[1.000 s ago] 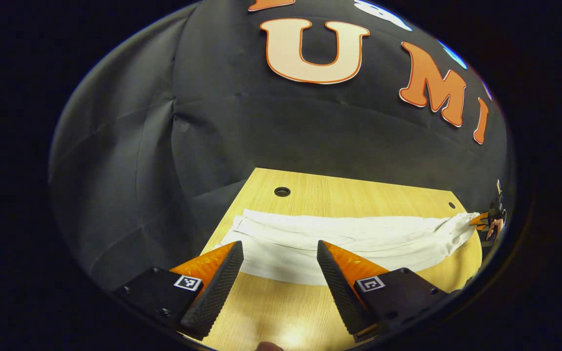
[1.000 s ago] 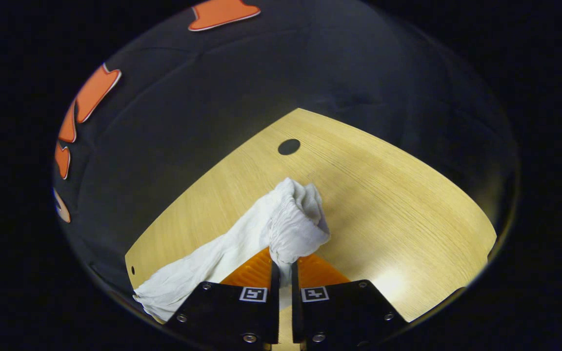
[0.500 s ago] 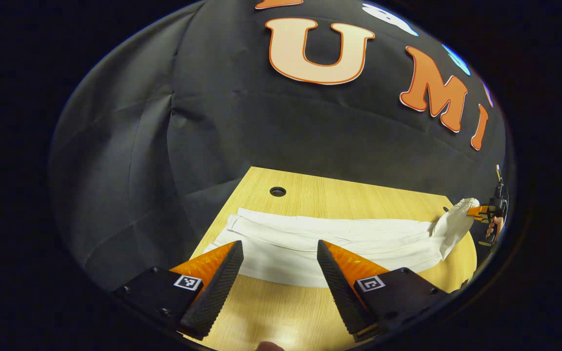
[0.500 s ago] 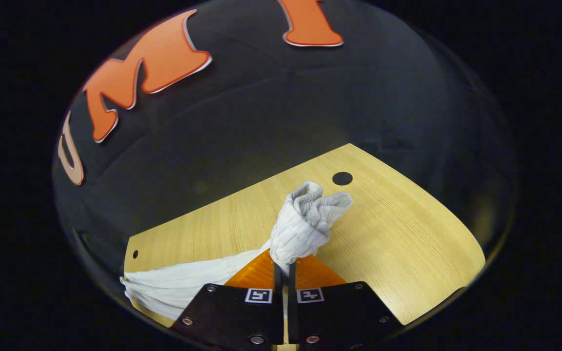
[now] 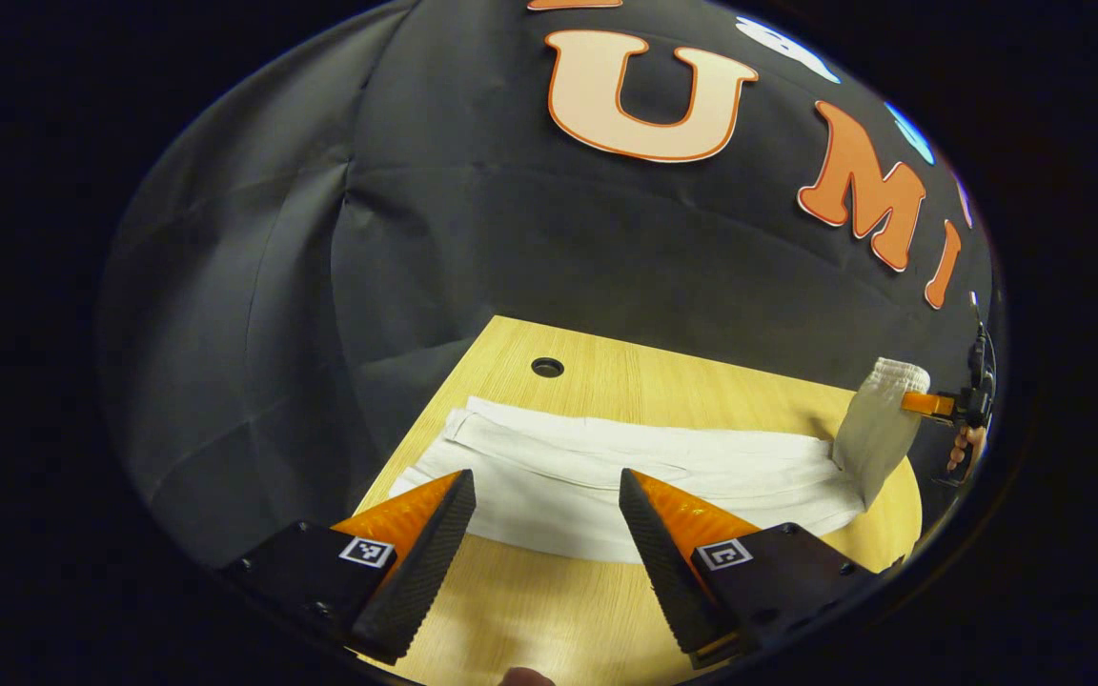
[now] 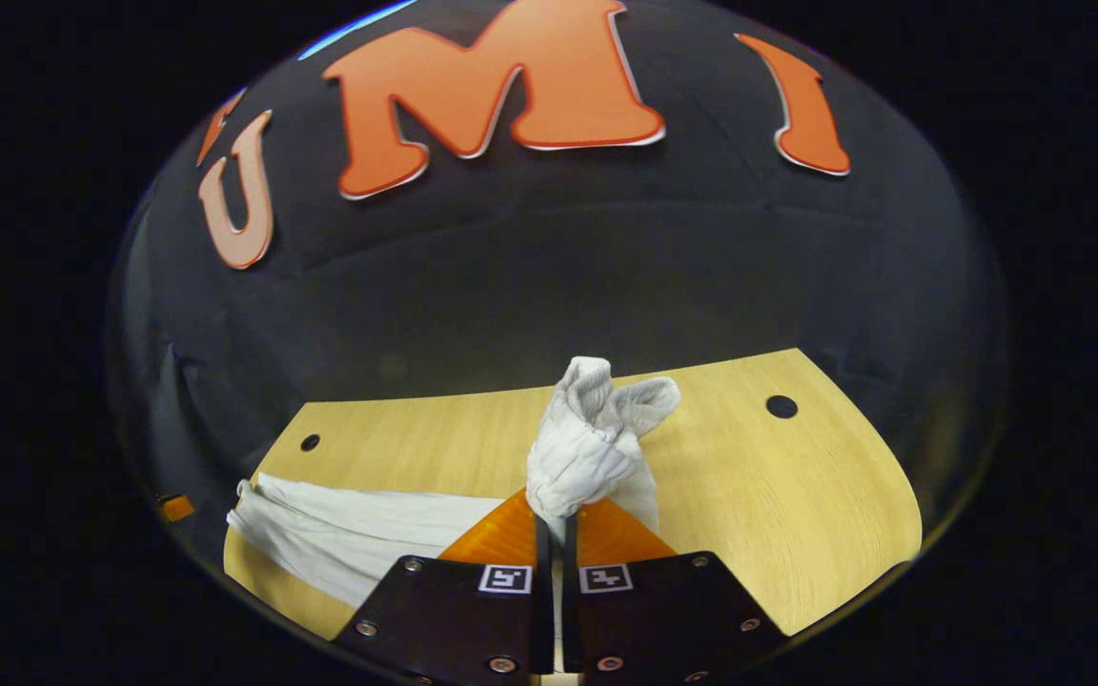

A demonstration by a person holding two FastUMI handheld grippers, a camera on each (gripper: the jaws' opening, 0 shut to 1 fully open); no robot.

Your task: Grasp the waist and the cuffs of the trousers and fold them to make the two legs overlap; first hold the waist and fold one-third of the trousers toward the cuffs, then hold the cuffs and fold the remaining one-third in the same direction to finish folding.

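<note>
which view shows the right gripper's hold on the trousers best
The right gripper view: the right gripper jaws close on the bunched trousers up close. The left gripper view shows that lifted end small and far off.

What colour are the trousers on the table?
The trousers are plain white, clearest in the left gripper view.

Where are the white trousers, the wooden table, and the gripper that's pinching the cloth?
trousers [image 5: 606, 467]: left gripper view, flat middle of the legs.
table [image 6: 778, 495]: right gripper view, bare top.
right gripper [image 6: 555, 519]: right gripper view, between fingertips closed on the bunched trouser end.
</note>
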